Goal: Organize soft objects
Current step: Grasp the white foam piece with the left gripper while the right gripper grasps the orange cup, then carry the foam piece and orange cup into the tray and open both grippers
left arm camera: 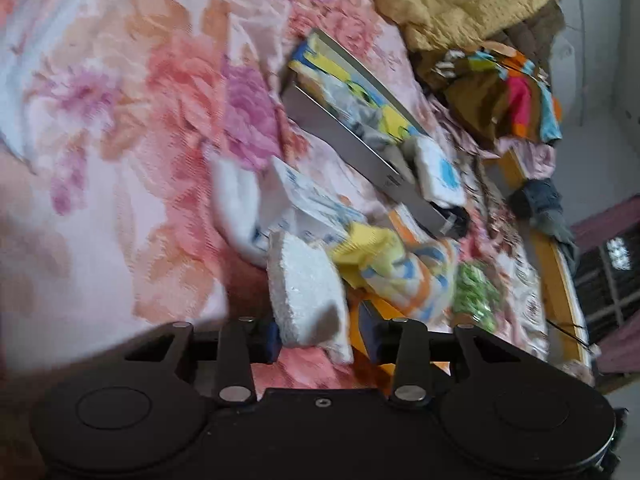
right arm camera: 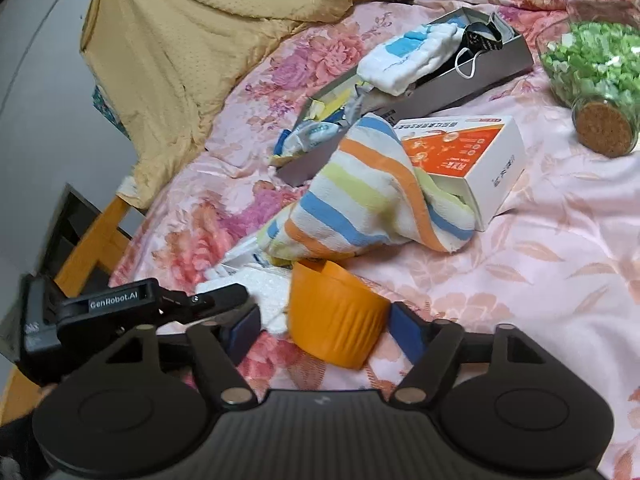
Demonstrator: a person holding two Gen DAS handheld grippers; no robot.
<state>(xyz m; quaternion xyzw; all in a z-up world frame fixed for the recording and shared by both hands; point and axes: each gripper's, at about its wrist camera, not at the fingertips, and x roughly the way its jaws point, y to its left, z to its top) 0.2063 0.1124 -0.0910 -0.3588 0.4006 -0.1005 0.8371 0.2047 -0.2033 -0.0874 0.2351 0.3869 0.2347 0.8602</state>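
Left gripper (left arm camera: 322,334) has its jaws partly open around a white foam piece (left arm camera: 306,292); the left pad touches it, the right one stands clear, so no real grip. Right gripper (right arm camera: 324,330) sits wider, straddling an orange ribbed cup (right arm camera: 336,314); can't tell if the pads press it. The striped towel (right arm camera: 360,196) is heaped just beyond the cup.

Left wrist view motion-blurred; my white foam block (left arm camera: 306,292) half smeared. Green-filled glass jar (right arm camera: 592,68) cut by right edge. Print on orange-and-white carton (right arm camera: 464,156) unreadable.
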